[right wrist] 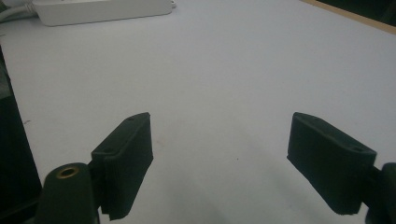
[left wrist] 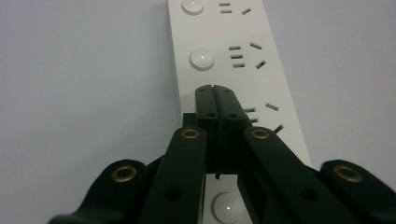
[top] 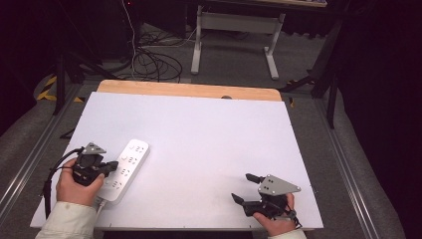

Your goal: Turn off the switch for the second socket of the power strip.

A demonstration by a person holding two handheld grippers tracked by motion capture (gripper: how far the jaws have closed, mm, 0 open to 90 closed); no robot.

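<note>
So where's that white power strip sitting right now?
In the high view the power strip lies at the table's near-left, angled, directly under the closed left tongs.

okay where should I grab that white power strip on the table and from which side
Grip the power strip across its narrow width near the middle, coming from above. It lies flat, long and slim, so only the two long edges fit between the jaws. The open right tool is free; the left tool is shut over it.

White plastic power strip (top: 125,170), a long flat bar with rounded ends, lying face up on the white tabletop near its left front corner, its length running diagonally from front left to rear right. Its top carries a row of socket groups (left wrist: 243,57), each beside a round white button (left wrist: 202,59). A white cord leaves its near end.
</note>
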